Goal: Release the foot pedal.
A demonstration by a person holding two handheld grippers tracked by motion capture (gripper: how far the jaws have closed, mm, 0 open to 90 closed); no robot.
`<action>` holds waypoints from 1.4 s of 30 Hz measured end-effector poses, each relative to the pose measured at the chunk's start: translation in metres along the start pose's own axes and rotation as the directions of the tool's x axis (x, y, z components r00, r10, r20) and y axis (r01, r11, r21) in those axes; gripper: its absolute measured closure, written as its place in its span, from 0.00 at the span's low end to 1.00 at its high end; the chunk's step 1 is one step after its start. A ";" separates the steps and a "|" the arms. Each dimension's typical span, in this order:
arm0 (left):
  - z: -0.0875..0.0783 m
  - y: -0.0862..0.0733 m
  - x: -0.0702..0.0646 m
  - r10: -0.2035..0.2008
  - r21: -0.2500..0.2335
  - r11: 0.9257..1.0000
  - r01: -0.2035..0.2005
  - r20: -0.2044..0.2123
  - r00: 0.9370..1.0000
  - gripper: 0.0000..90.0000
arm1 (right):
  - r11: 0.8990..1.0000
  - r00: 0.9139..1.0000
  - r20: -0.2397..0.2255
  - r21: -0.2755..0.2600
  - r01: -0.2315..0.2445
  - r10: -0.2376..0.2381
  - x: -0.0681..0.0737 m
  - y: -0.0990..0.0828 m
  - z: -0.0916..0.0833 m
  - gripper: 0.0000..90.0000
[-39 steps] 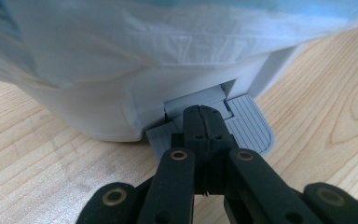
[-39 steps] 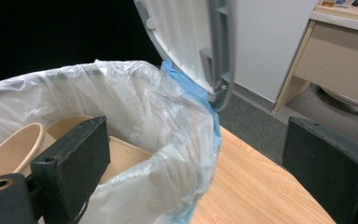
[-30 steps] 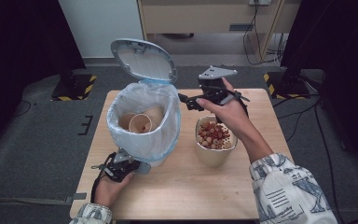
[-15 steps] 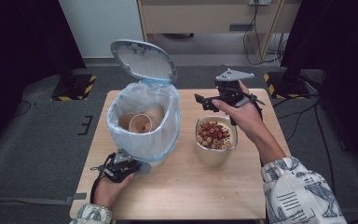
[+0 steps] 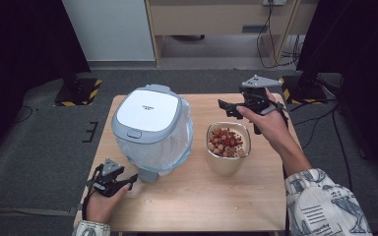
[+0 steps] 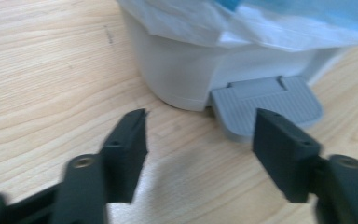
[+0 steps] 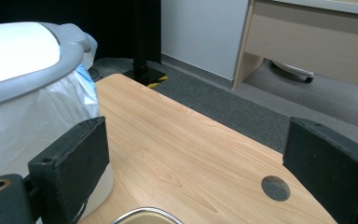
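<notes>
The bin [image 5: 152,132] is left shut on the counter [image 5: 197,196]. The left tongs [image 6: 200,140], just opened off its pedal [image 6: 265,105], and the right tongs [image 5: 226,107] are held empty; the cup of food [image 5: 228,147] nearby could be knocked.

Light wooden table [image 5: 256,196] with a lidded pedal bin [image 5: 150,132] beside a filled cup [image 5: 228,147].

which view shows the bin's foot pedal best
The left gripper view: the grey ribbed pedal sits large and close at the bin's base, just beyond the open jaws. The high view gives only a small glimpse of it under the bin, and the right gripper view shows bin lid and liner instead.
</notes>
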State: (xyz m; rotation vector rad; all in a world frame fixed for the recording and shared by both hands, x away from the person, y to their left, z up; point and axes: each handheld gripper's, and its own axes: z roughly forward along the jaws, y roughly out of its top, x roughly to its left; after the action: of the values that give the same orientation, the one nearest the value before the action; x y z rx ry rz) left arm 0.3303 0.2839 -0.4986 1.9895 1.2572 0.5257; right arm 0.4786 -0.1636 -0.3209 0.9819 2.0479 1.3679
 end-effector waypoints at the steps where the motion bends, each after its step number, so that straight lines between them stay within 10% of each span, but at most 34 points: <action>1: 0.002 0.000 0.002 -0.008 0.003 1.000 0.008 -0.010 1.000 0.28 | 1.000 1.000 0.006 -0.002 -0.004 0.004 -0.003 -0.001 -0.002 0.08; 20: 0.007 -0.003 0.015 -0.044 -0.006 0.999 0.043 -0.058 0.997 0.14 | 0.999 0.996 0.080 0.005 -0.050 0.050 -0.033 -0.029 -0.022 0.08; 42: 0.007 -0.008 0.029 -0.059 0.003 0.998 0.059 -0.103 0.993 0.12 | 0.989 0.972 0.206 0.075 -0.130 0.113 -0.066 -0.126 -0.060 0.08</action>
State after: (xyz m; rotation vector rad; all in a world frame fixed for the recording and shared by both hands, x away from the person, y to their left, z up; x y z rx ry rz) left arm 0.3433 0.3096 -0.5106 1.9450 1.3768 0.6024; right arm 0.4391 -0.2797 -0.4143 1.2493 1.9378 1.1913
